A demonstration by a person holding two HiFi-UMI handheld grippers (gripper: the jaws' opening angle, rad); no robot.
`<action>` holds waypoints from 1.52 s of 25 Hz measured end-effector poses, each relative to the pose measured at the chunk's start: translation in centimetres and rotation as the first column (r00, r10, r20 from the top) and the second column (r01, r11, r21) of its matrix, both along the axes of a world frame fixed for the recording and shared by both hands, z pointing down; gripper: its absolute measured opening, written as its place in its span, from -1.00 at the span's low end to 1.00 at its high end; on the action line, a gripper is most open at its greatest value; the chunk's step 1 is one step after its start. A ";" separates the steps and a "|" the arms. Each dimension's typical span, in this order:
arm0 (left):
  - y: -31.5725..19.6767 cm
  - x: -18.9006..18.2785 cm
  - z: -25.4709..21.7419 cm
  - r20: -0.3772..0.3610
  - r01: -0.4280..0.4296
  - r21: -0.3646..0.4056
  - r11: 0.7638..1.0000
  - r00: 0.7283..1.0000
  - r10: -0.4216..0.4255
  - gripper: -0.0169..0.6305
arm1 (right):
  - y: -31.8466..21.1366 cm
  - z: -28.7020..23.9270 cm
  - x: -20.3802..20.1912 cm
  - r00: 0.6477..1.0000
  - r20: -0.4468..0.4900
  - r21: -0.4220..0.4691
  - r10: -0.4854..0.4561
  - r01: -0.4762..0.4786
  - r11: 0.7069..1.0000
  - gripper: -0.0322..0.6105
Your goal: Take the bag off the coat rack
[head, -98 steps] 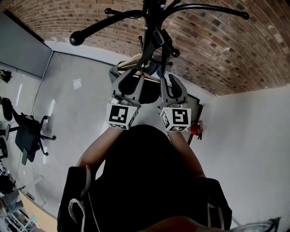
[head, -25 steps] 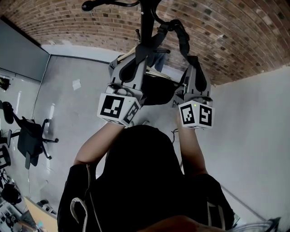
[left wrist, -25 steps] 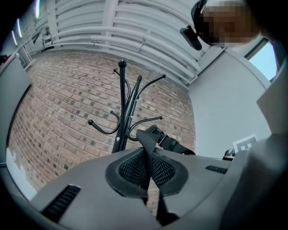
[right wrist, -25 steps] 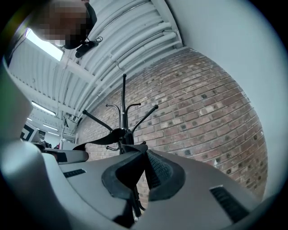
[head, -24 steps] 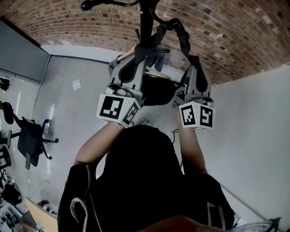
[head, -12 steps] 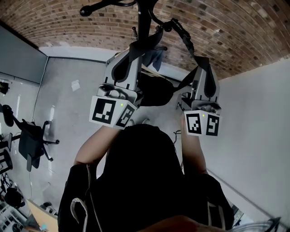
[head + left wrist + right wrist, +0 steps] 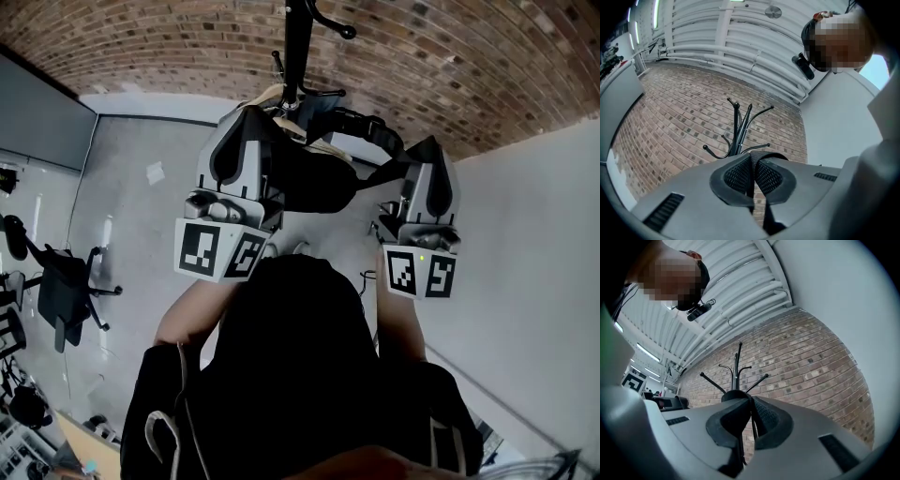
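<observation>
Left gripper (image 7: 753, 180), right gripper (image 7: 751, 423): jaws clamped tight on strap (image 7: 370, 125) of bag (image 7: 314, 183) in front of coat rack (image 7: 297, 42) (marker cubes (image 7: 220, 253) show black-and-white squares).

This looks like an office or loft-style workroom: a bare red-brown brick wall (image 7: 450, 56) rises from a smooth grey floor (image 7: 141, 216), where a black swivel office chair (image 7: 61, 281) stands. Overhead is a white ribbed ceiling (image 7: 740, 42) with a bright strip light (image 7: 655, 16), and a black metal coat rack (image 7: 738, 131) stands before the brick.
</observation>
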State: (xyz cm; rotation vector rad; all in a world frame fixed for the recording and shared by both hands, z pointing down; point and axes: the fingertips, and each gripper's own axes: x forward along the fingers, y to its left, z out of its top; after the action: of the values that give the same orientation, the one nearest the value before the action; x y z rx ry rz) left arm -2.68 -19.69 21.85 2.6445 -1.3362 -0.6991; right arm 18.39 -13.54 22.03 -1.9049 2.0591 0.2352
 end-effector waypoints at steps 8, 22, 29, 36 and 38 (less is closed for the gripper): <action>0.6 -1.1 1.2 -0.001 0.009 -0.041 0.999 1.000 -0.009 -0.88 | 0.3 1.4 0.7 1.000 -0.016 -0.056 0.013 -0.014 0.998 -0.83; 1.1 -4.6 3.7 0.007 0.059 -0.163 0.985 0.998 -0.058 -0.88 | 2.9 3.9 2.9 0.998 -0.024 -0.144 0.061 -0.063 0.987 -0.83; 1.8 -6.6 6.0 0.030 0.107 -0.216 0.970 0.994 -0.103 -0.88 | 3.2 5.2 2.0 0.999 -0.026 -0.155 0.033 -0.037 0.987 -0.83; 2.6 -8.3 5.8 0.041 0.126 -0.202 0.971 0.992 -0.120 -0.88 | 3.7 5.2 0.4 0.994 -0.106 -0.157 0.032 -0.049 0.986 -0.83; 2.7 -8.5 5.6 0.042 0.126 -0.194 0.973 0.992 -0.120 -0.88 | 3.9 4.9 0.1 0.994 -0.106 -0.148 0.033 -0.049 0.988 -0.83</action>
State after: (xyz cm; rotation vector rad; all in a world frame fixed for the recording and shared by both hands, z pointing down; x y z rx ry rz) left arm -11.20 -16.95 27.44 2.4441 -1.5039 -0.5116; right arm 18.53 -9.69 26.96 -2.0659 2.1618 0.1966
